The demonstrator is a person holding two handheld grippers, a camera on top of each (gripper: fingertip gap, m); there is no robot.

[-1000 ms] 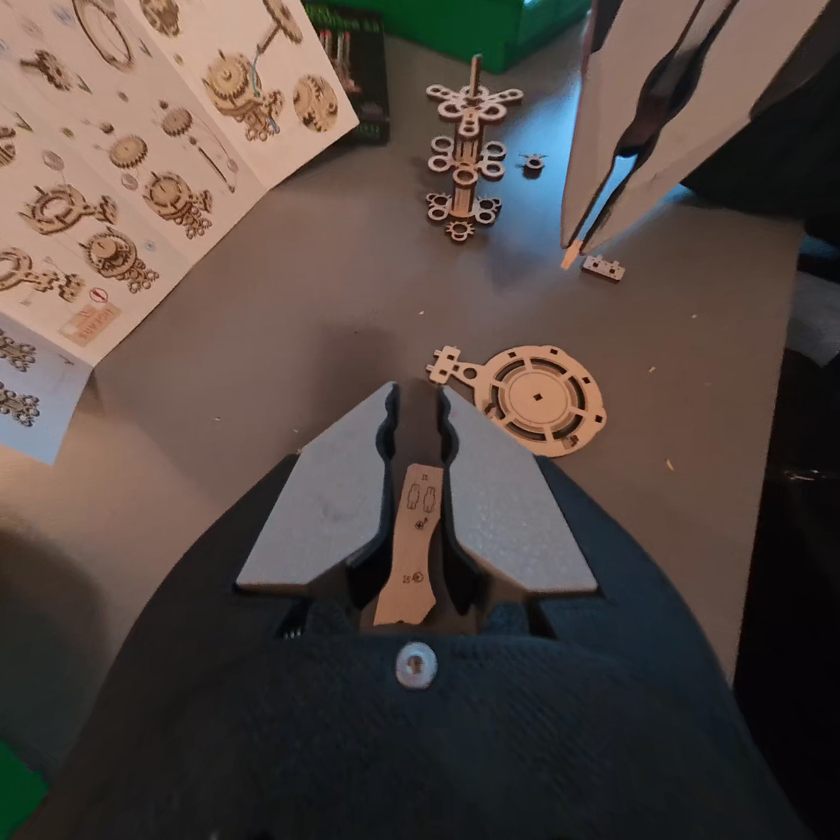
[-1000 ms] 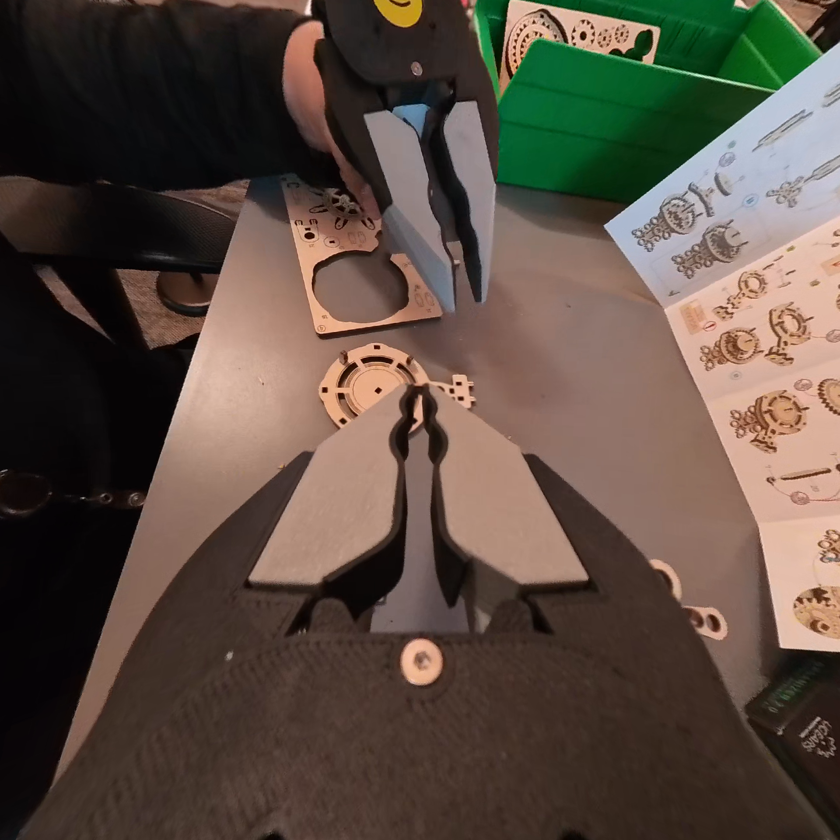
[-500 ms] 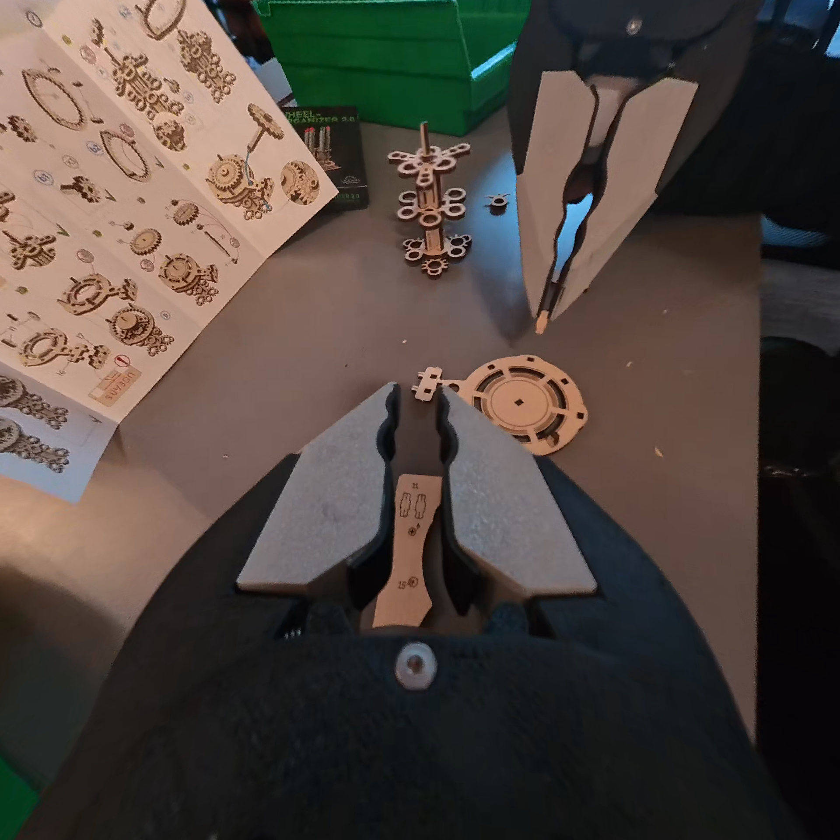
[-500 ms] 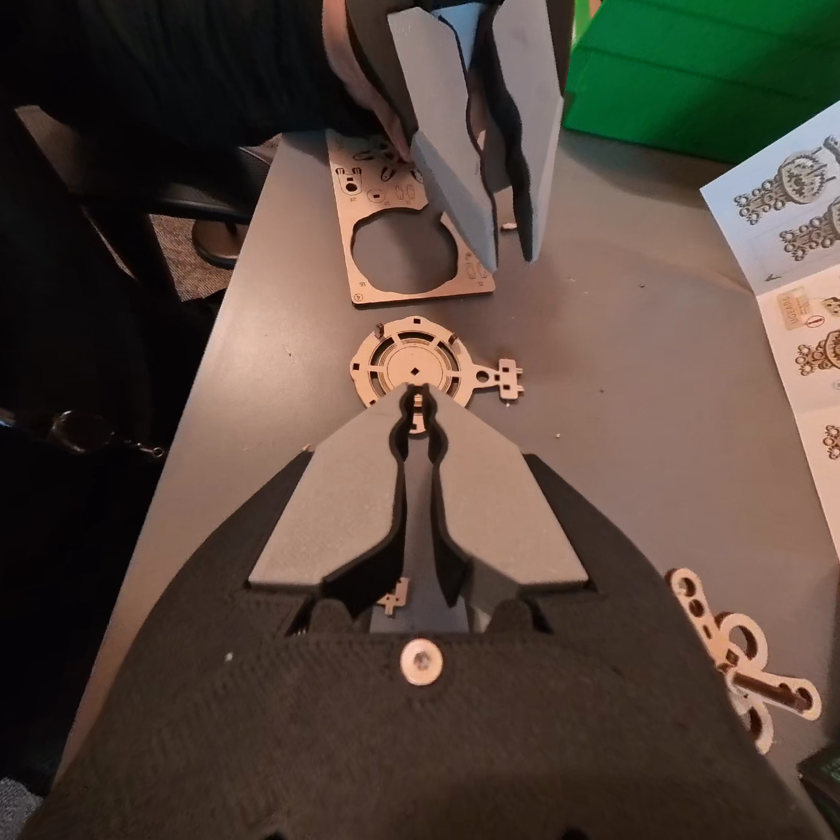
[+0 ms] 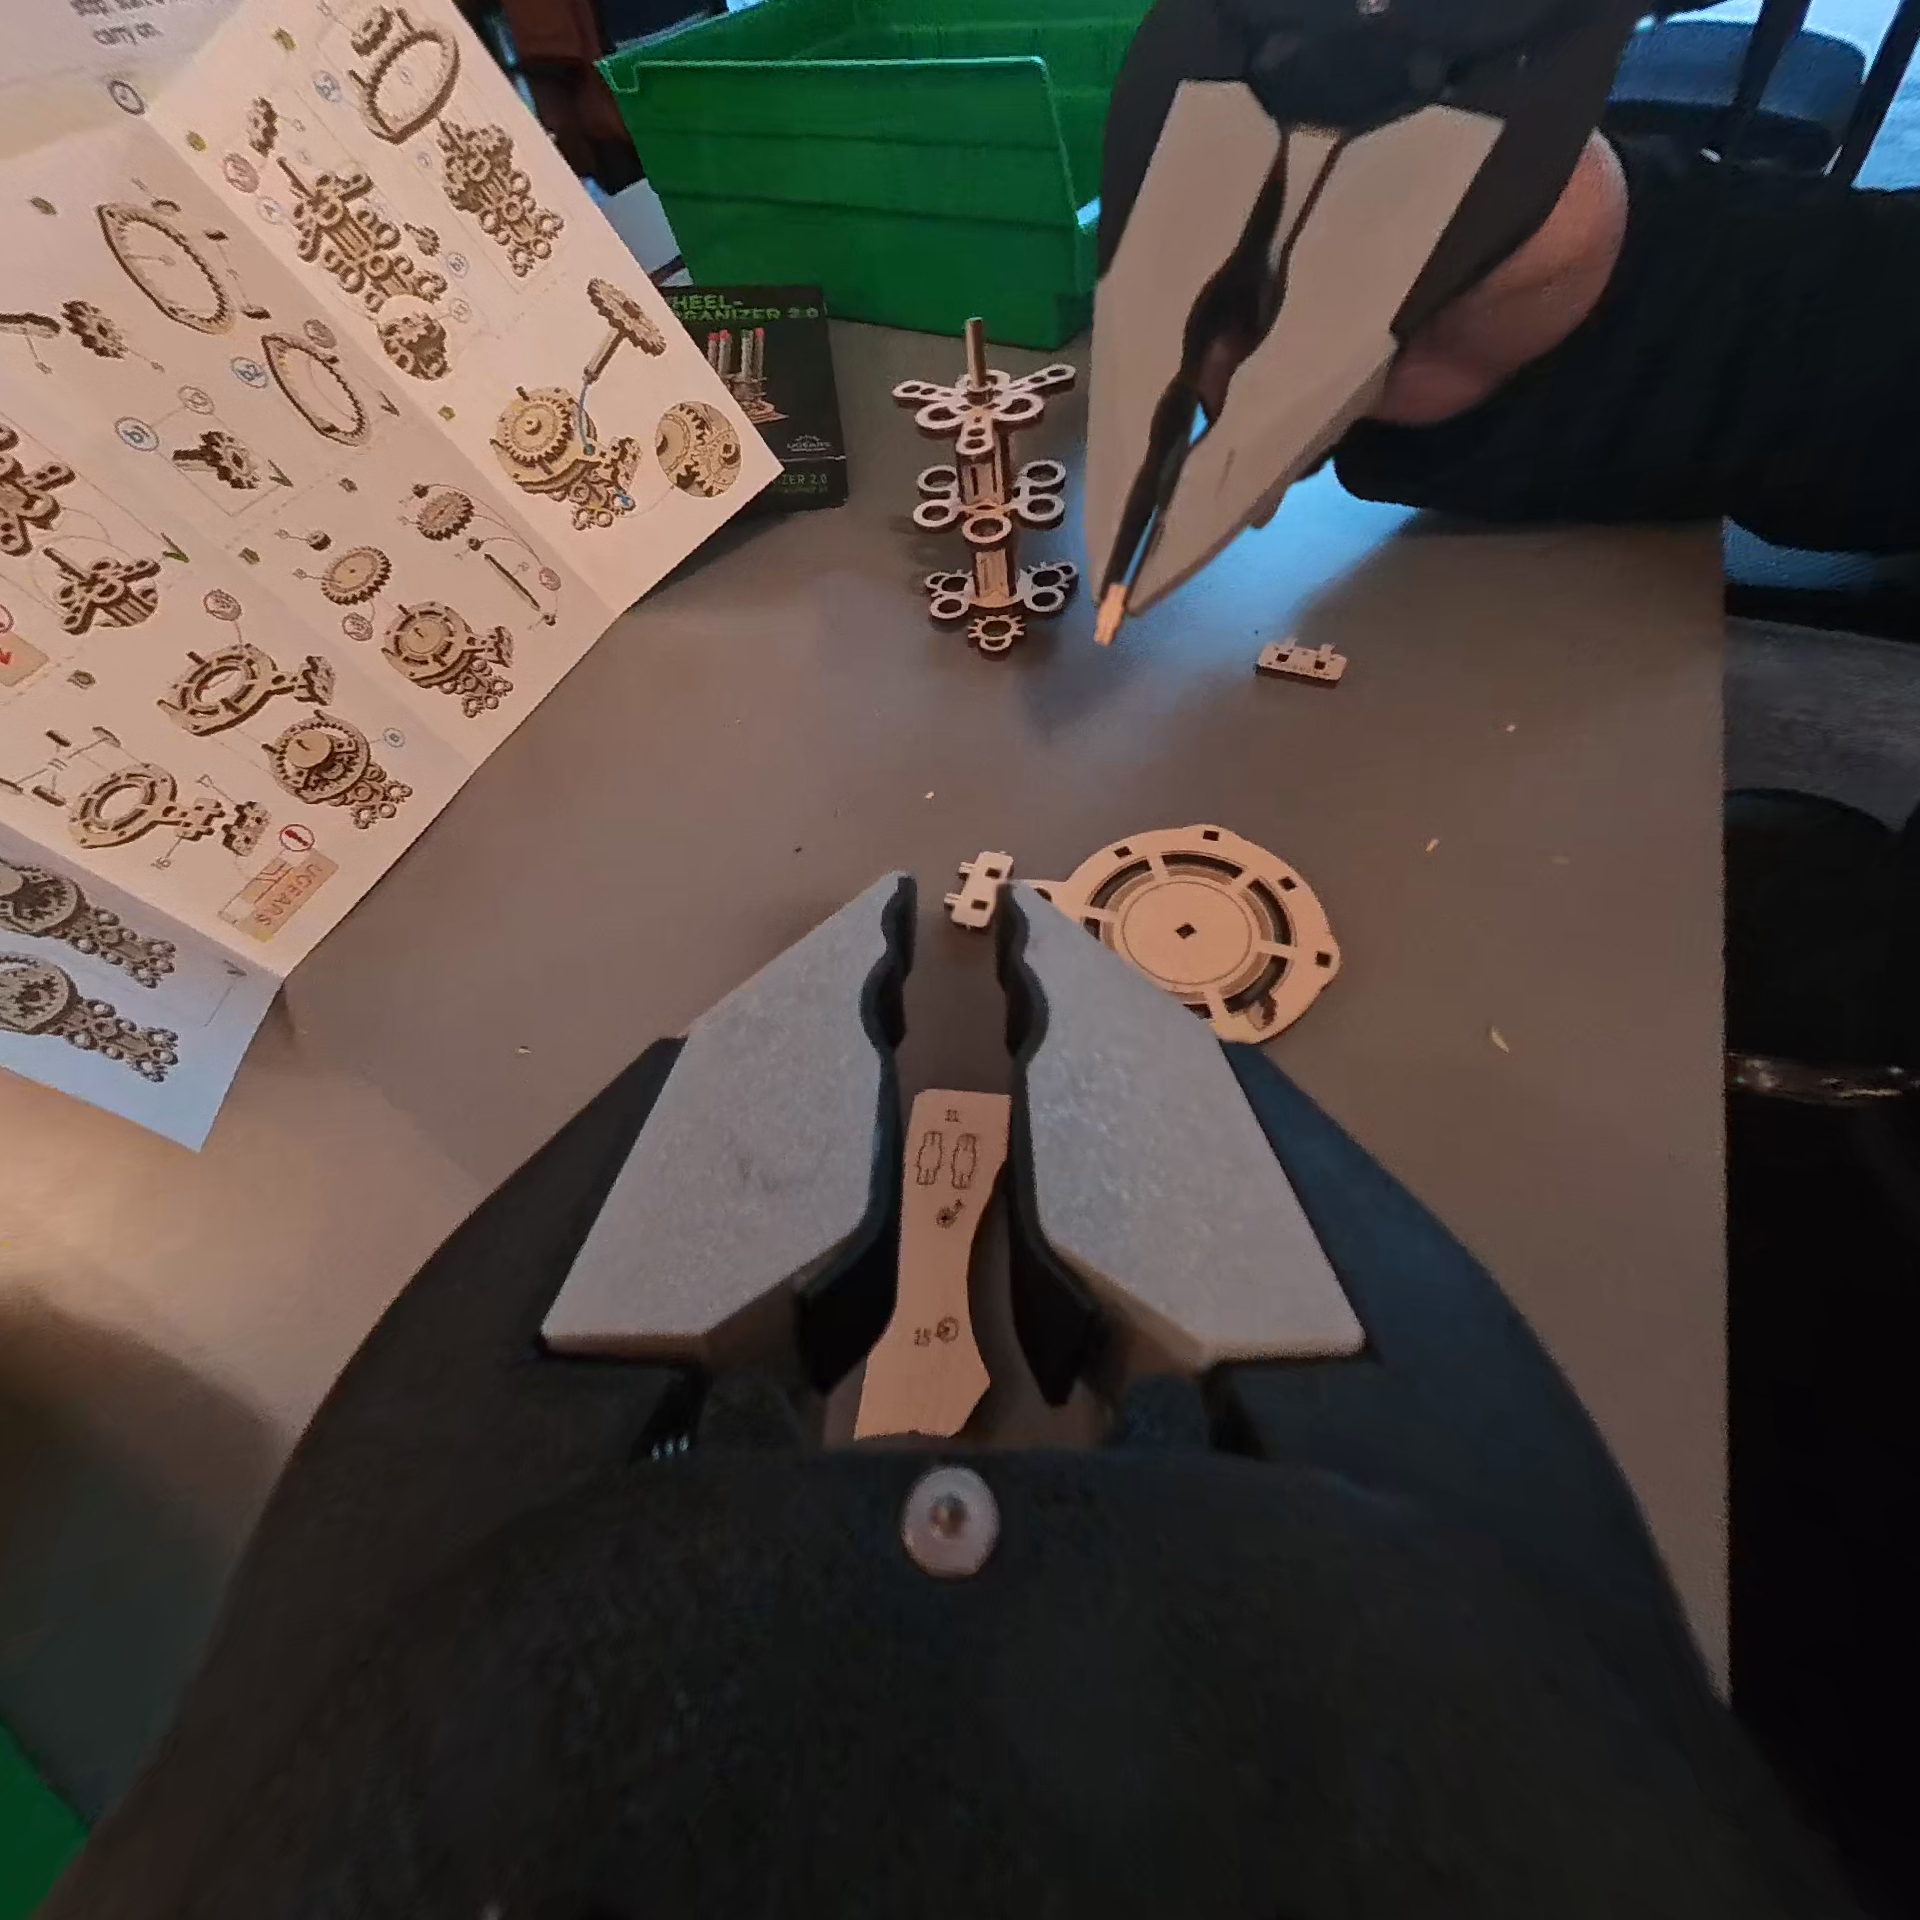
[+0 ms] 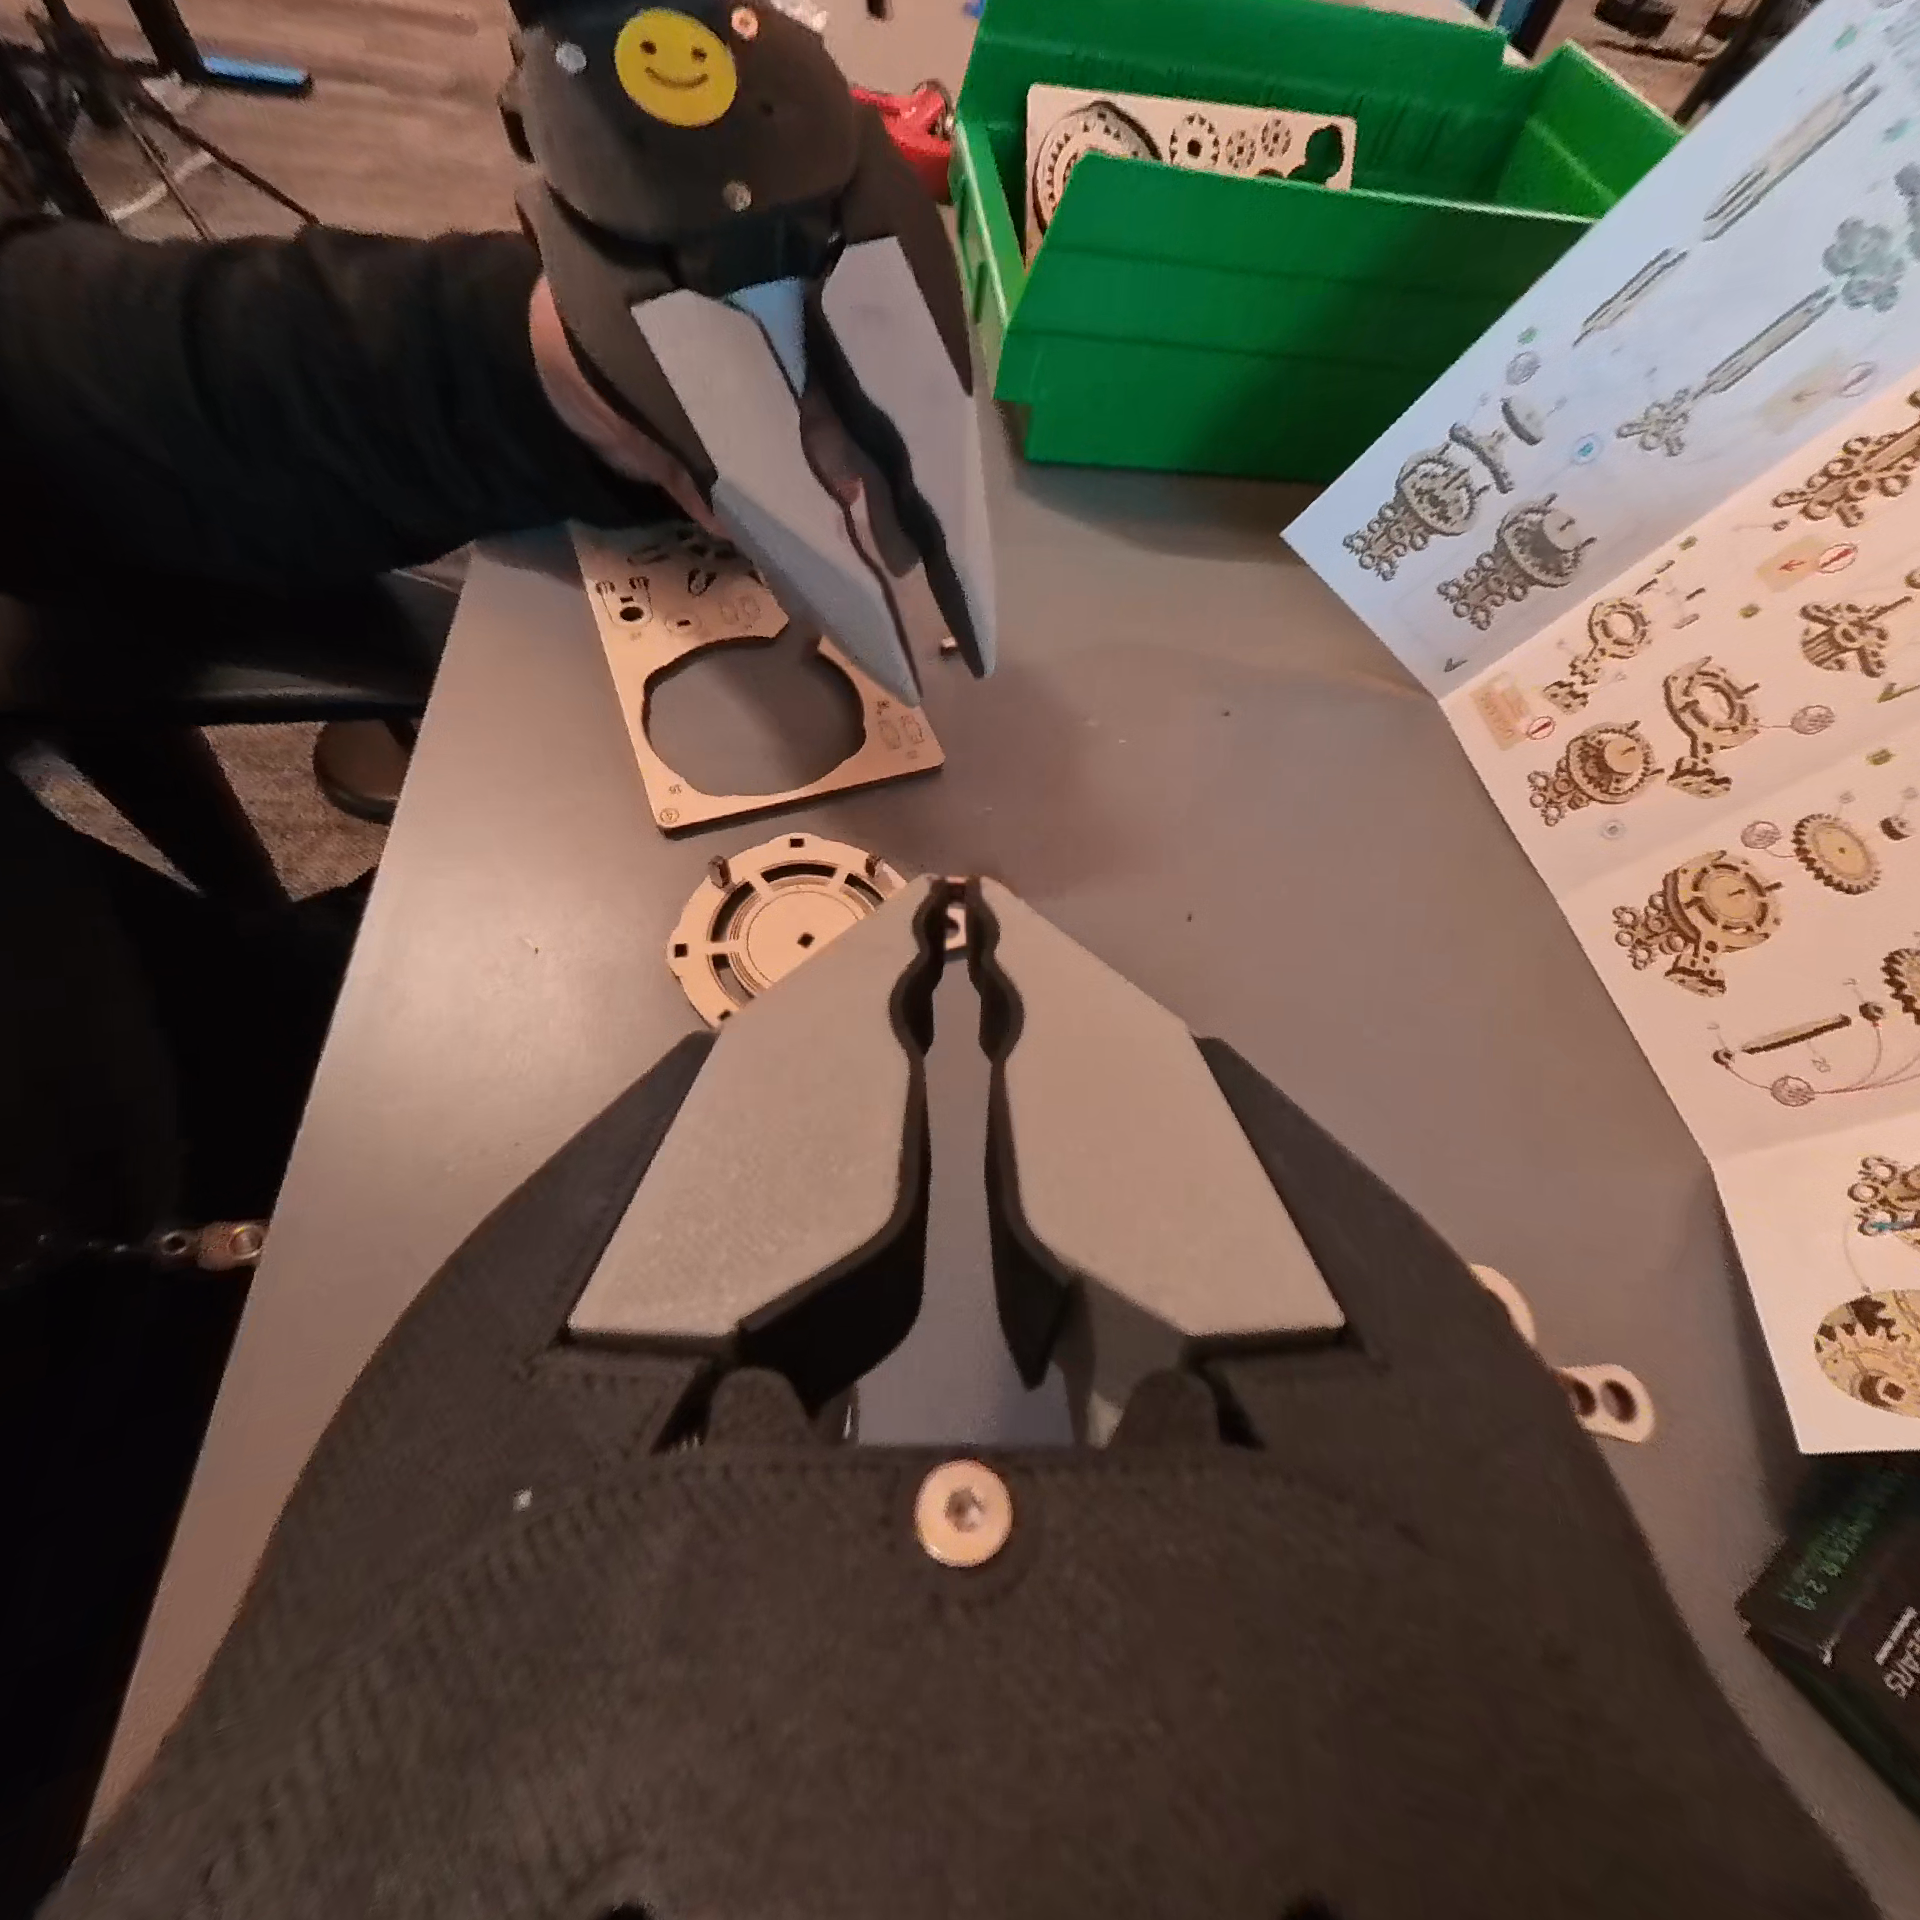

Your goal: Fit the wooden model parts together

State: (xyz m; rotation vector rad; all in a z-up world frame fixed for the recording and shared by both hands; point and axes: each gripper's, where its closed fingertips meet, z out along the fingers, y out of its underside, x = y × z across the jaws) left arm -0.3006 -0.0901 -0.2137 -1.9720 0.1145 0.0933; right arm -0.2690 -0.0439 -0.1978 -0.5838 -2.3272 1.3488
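Lifted away from the disc [image 5: 1195, 928], right gripper [image 5: 1110, 621] pinched a small peg beside the tower [image 5: 985, 499]; left gripper [image 5: 956, 902] gaped empty.

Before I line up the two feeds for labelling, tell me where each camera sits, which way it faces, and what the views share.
Left wrist view: sits on the left tool, looking forward along its parted fingers over the grey table toward the round wooden disc; the right tool and a sleeved hand show opposite.
Right wrist view: sits on the right tool, tips pinching a small wooden piece, facing back at the left tool.
Shared: disc, instruction sheet, green bin.
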